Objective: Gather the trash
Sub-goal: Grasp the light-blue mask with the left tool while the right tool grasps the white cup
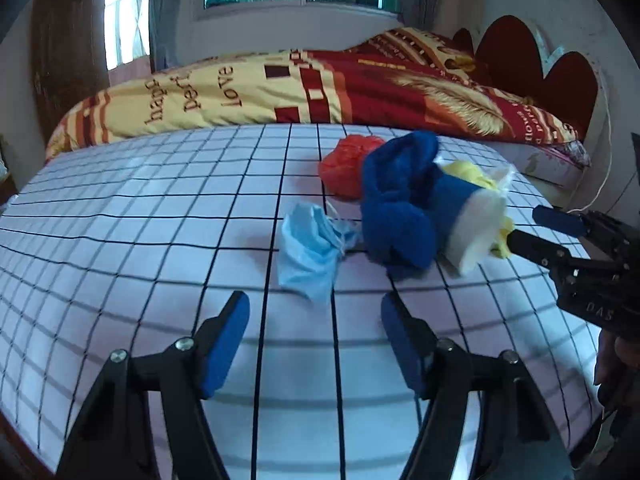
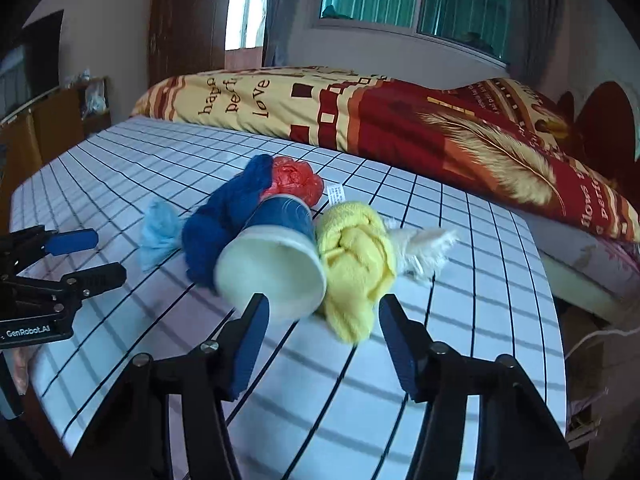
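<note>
left tongs [image 1: 316,312] spread, face mask [image 1: 310,248] just ahead | right tongs [image 2: 320,314] spread, paper cup [image 2: 276,268] at tips

"love" on quilt [image 2: 260,96], "GenRobot.AI" on left tool [image 2: 86,258]

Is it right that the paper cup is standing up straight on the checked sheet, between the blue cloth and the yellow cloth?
Not quite. The paper cup is lying on its side, its open mouth facing the right wrist camera. It does sit on the checked sheet, between the blue cloth and the yellow cloth.
</note>
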{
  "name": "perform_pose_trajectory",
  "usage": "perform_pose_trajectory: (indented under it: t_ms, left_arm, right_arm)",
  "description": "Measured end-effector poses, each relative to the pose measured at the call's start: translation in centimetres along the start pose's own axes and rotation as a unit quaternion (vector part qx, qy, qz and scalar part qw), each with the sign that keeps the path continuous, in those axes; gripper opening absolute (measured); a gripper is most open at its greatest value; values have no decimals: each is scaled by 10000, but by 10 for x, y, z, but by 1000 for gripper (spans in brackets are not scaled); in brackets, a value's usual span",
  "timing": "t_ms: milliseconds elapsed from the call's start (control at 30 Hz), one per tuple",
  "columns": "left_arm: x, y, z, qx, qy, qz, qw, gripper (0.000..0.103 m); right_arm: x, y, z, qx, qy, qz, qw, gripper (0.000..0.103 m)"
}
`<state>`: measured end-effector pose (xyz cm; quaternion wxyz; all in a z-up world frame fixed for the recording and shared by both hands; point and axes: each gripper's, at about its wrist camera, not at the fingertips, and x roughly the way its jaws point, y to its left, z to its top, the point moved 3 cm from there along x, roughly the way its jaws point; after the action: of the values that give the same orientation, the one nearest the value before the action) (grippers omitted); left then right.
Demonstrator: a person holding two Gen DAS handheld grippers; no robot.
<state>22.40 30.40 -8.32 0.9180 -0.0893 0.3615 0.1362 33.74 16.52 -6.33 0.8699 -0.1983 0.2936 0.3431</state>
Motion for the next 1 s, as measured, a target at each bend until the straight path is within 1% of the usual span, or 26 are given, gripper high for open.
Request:
perform_pose_trajectory:
  t_ms: [33,133,167,200,233,267,300,333,367,400,433,467,500,567,667,733,867,967,1000]
  left_arm:
    - [7,1,2,-4,65,-32,10000,64]
    - [22,4,9,-72,228,4,9997,62]
    - [27,6,10,-145,345,-61,9993,57]
    - [29,6,13,-212,412,-172,9988,55]
    - [29,6,16,-218,353,-206,9989,54]
    - [29,6,19,-174,311,-139,9993,54]
    - [31,7,22,-174,344,-146,9992,54]
    - [32,7,24,-219,380,-275,9987,54]
    - [35,7,27,-204,376,-265,9987,51]
    - [40,6,28,-136,434,-158,9988,49]
    - [45,5,27,-96,527,-199,9984,42]
    - [48,4,26,-95,565,-349,9977,28]
    - [48,3,25,-59,555,-373,9977,27]
    - [38,1,23,3,406,-418,9983,21]
    - [17,0,18,113,128,-272,9995,20]
    - [7,3,13,76,54,-191,9998,20]
    - [-14,9,4,-21,-37,-148,9999,20]
    - [-30,6,1,23,-111,-141,9998,20]
    - [-30,3,2,50,-123,-136,9998,20]
  right_arm:
    - [6,0,3,-31,10,5,10000,58]
    - [16,1,12,-159,-1,4,9999,52]
    - [20,3,16,-208,-7,27,9998,49]
    - [23,4,18,-262,-10,31,9997,47]
    - [26,6,20,-308,-5,25,9995,41]
    - [28,6,21,-320,3,38,9995,34]
    - [30,6,23,-316,11,49,9995,31]
    - [31,7,23,-292,-1,54,9996,26]
    - [32,7,24,-269,-20,78,9996,21]
    - [32,9,25,-252,-31,111,9996,9]
    - [30,10,25,-261,-36,118,9996,8]
    - [29,12,25,-263,-43,138,9995,7]
    - [27,13,25,-250,-46,152,9996,6]
    - [22,13,24,-210,-79,150,9996,4]
    - [12,10,23,-90,-161,168,9997,4]
    - [5,7,22,2,-213,170,9996,3]
    - [-14,3,18,161,-307,202,9992,3]
    - [-32,3,13,203,-395,189,9988,3]
    - [-37,2,11,216,-412,186,9987,3]
